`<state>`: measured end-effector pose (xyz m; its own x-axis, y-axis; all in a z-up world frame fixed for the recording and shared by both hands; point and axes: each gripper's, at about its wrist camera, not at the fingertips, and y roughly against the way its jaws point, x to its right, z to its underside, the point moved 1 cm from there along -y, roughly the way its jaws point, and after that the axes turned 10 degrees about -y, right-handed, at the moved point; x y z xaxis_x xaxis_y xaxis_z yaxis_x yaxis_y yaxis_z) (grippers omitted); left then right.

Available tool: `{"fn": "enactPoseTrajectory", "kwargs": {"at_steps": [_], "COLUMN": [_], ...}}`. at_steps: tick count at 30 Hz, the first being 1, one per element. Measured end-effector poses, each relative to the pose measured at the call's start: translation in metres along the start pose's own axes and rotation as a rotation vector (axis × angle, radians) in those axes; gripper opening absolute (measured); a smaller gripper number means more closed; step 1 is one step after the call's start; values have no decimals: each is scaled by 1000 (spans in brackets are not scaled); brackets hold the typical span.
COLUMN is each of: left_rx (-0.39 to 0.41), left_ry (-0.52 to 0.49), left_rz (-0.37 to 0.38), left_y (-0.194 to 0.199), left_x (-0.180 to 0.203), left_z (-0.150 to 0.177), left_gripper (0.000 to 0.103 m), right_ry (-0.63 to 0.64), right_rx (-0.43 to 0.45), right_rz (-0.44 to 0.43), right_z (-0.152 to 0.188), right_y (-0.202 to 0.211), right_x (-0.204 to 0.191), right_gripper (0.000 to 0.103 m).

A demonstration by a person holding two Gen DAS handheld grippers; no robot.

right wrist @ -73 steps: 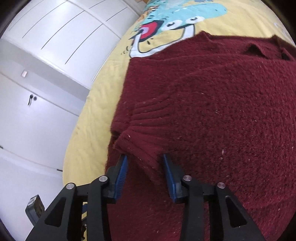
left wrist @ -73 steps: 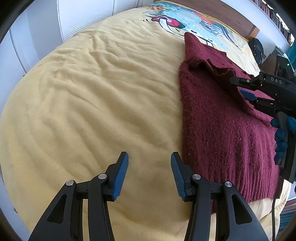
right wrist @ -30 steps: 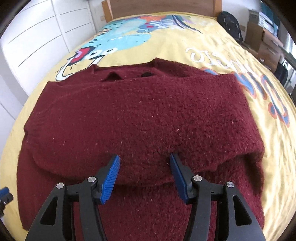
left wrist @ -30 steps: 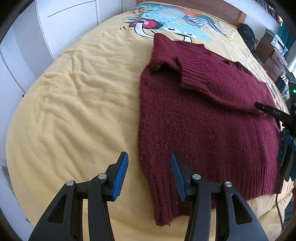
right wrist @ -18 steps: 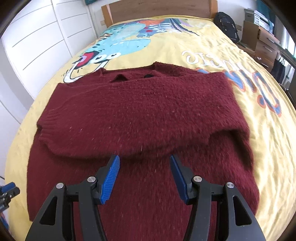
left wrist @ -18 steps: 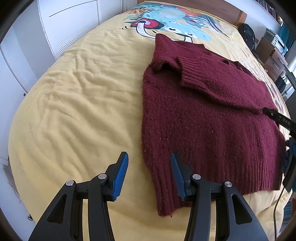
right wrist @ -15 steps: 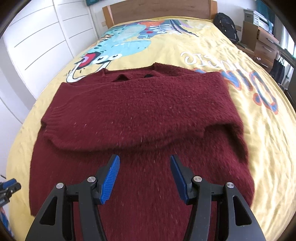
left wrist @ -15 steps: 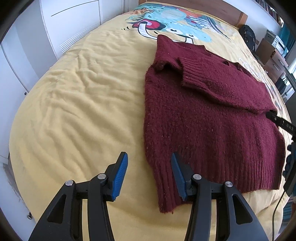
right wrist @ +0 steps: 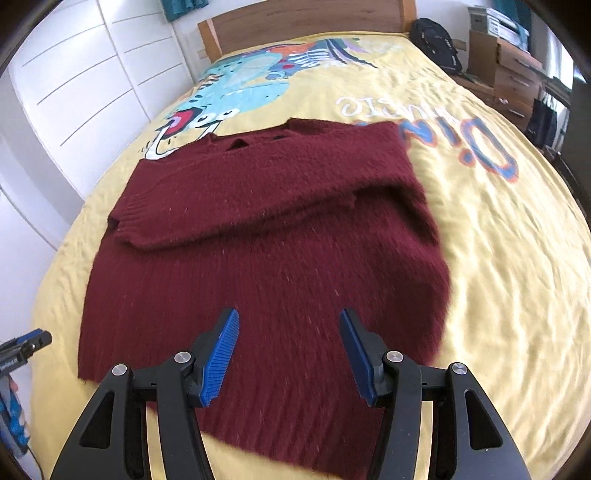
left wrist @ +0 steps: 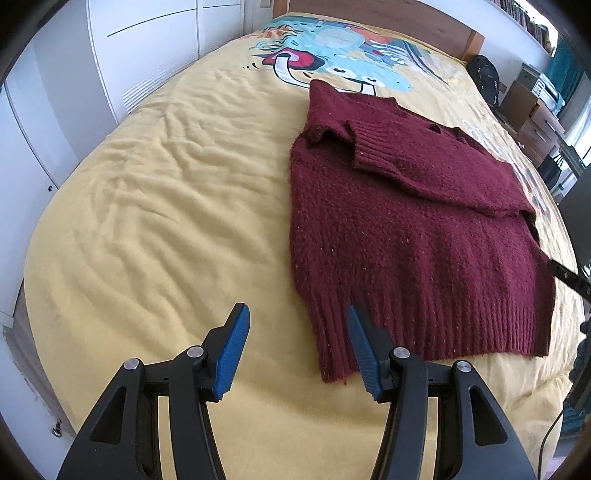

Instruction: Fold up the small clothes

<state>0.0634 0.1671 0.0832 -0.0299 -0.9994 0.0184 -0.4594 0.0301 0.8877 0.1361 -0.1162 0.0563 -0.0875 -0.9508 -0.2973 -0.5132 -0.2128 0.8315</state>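
A dark red knitted sweater [left wrist: 413,236] [right wrist: 266,266] lies flat on the yellow bedspread [left wrist: 155,206] [right wrist: 509,258], both sleeves folded across its chest. My left gripper [left wrist: 295,325] hovers above the bedspread just off the sweater's near left hem corner; its jaws are opening and hold nothing. My right gripper [right wrist: 288,332] hangs over the ribbed hem, open and empty. The tip of the right gripper [left wrist: 565,277] shows at the right edge of the left wrist view, and the left gripper [right wrist: 26,347] at the left edge of the right wrist view.
White wardrobe doors [left wrist: 110,59] [right wrist: 74,96] run along the bed's left side. A wooden headboard [right wrist: 303,26] closes the far end. A black backpack [right wrist: 436,44] and wooden drawers [right wrist: 517,74] stand to the right of the bed.
Both grippers have pulled back toward the foot of the bed and risen, so more of the sweater shows. The right gripper let go of the folded sleeve earlier; the left jaws have widened slightly.
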Motion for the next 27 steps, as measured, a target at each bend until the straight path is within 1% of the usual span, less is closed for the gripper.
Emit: {"fn": "enactPoseTrajectory", "kwargs": {"at_steps": [5, 7, 13, 18, 27], "left_rx": [6, 12, 41, 46, 18], "left_ry": [-11, -17, -22, -25, -8], "left_rz": [11, 10, 12, 27, 43], "left_y": [11, 15, 28, 28, 19], "left_x": [2, 2, 2, 3, 4], "left_z": [5, 7, 6, 6, 9], "left_gripper": [49, 49, 49, 49, 49], "right_ry": [-50, -66, -123, -146, -171], "right_rx": [15, 21, 37, 19, -27], "right_rz": [11, 29, 52, 48, 14], "right_z": [18, 25, 39, 49, 60], "right_y": [25, 35, 59, 63, 48], "right_x": [24, 34, 60, 68, 74], "right_gripper": [59, 59, 59, 59, 59]}}
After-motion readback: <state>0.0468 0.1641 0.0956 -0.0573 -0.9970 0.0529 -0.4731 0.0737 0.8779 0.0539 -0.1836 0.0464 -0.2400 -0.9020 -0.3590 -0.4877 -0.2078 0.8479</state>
